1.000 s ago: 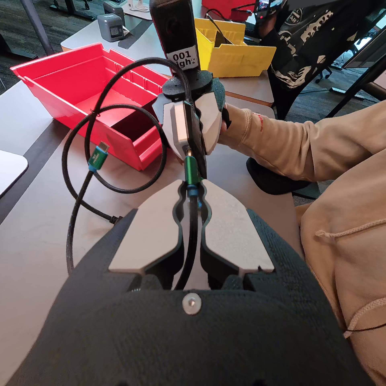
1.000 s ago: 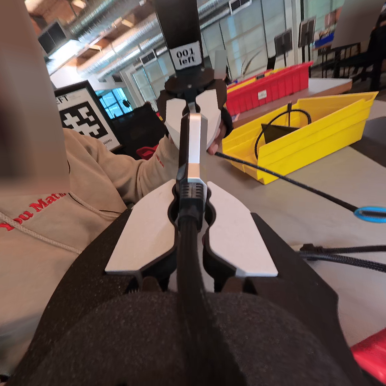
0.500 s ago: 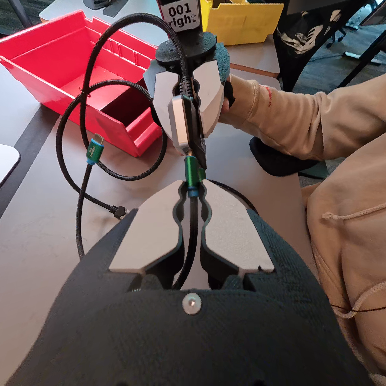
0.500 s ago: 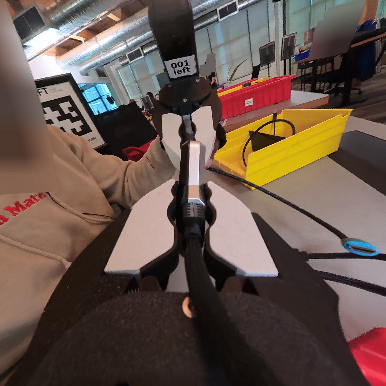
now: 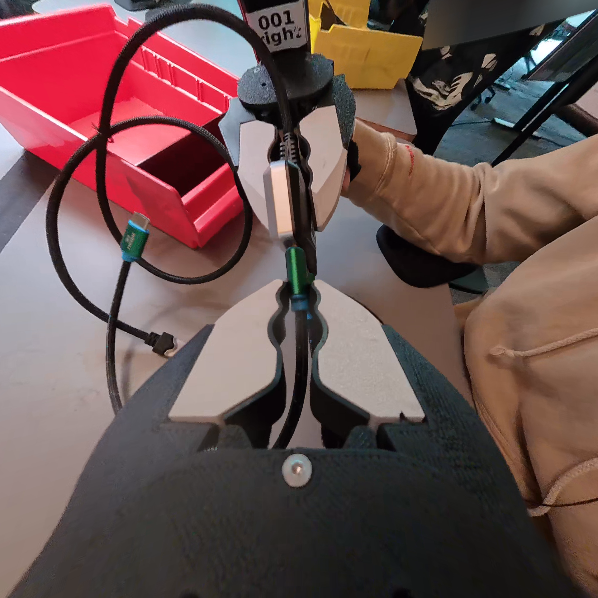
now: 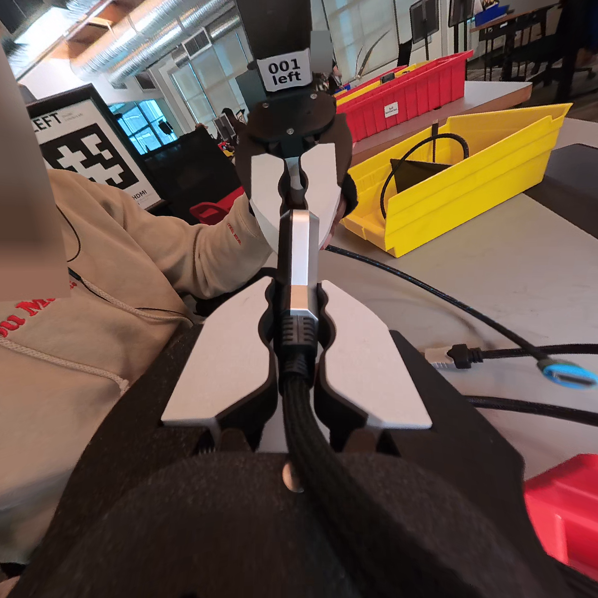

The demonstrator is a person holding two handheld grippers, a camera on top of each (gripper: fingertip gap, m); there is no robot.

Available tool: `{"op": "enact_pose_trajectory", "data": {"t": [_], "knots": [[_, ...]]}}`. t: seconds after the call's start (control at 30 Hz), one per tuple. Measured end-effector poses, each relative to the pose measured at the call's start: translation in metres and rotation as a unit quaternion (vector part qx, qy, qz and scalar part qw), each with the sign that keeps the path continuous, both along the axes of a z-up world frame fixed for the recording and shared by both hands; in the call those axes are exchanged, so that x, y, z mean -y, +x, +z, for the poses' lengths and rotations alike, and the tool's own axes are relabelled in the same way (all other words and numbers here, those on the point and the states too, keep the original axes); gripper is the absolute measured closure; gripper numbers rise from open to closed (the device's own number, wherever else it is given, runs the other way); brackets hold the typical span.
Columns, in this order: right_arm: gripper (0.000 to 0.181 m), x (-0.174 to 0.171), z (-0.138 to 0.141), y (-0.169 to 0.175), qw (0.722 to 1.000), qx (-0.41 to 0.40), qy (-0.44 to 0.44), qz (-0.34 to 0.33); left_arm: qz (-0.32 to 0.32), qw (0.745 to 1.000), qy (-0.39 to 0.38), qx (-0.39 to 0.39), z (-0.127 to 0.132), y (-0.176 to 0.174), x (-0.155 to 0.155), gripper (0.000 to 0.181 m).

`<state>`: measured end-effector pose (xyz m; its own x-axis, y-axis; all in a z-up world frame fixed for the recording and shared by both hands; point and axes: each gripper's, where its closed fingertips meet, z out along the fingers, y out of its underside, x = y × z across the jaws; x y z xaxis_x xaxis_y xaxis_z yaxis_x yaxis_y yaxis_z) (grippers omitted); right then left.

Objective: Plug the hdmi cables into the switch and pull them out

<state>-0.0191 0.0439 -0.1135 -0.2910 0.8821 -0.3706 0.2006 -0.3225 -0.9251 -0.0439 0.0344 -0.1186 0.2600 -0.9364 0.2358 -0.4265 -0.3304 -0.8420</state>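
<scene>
Between both clenched jaws, the green plug meets the switch; a tilted push could miss the port or jam.

Bright, even daylight; fisheye warp, slight edge blur

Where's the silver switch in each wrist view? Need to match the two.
Left wrist view: the switch sits centre, upper half, clamped in the right gripper facing the camera, just above the green plug.
Right wrist view: the switch is dead centre, rising out of the right gripper, with the left gripper behind it.
Shared landmark: the yellow bin.
</scene>
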Motion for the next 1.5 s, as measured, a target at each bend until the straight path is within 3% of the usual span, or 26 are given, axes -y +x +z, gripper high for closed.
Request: {"op": "enact_pose_trajectory", "data": {"t": [0.17, 0.47, 0.63, 0.73, 0.83, 1.0, 1.17, 1.27, 1.4, 1.5], "knots": [[0.158, -0.009, 0.0, -0.002, 1.0, 0.014, 0.005, -0.025, 0.012, 1.0, 0.003, 0.005, -0.003, -0.002, -0.007, 0.169], [0.149, -0.019, 0.004, 0.008, 0.993, 0.058, 0.067, -0.077, 0.03, 0.998, 0.027, 0.046, 0.016, -0.01, -0.013, 0.169], [0.158, -0.014, 0.017, 0.007, 0.992, 0.047, 0.083, -0.077, 0.032, 0.997, 0.044, 0.052, 0.022, -0.015, -0.011, 0.169], [0.158, -0.006, 0.029, 0.008, 0.989, 0.064, 0.113, -0.07, 0.039, 0.993, 0.066, 0.088, 0.044, -0.02, -0.008, 0.156], [0.159, -0.005, 0.048, 0.013, 0.98, 0.112, 0.151, -0.068, 0.069, 0.987, 0.105, 0.103, 0.065, -0.034, -0.01, 0.15], [0.159, -0.013, 0.116, 0.03, 0.952, 0.203, 0.219, -0.072, 0.105, 0.975, 0.154, 0.121, 0.091, -0.053, -0.007, 0.15], [0.158, -0.034, 0.188, 0.053, 0.927, 0.251, 0.257, -0.108, 0.117, 0.971, 0.173, 0.118, 0.099, -0.059, -0.004, 0.152], [0.158, -0.064, 0.217, 0.069, 0.902, 0.293, 0.278, -0.154, 0.116, 0.97, 0.177, 0.116, 0.1, -0.059, -0.003, 0.153], [0.158, -0.111, 0.238, 0.088, 0.865, 0.338, 0.304, -0.212, 0.122, 0.97, 0.178, 0.109, 0.098, -0.061, -0.006, 0.154], [0.158, -0.153, 0.22, 0.104, 0.826, 0.394, 0.321, -0.243, 0.126, 0.971, 0.173, 0.11, 0.096, -0.064, -0.008, 0.154]]}}
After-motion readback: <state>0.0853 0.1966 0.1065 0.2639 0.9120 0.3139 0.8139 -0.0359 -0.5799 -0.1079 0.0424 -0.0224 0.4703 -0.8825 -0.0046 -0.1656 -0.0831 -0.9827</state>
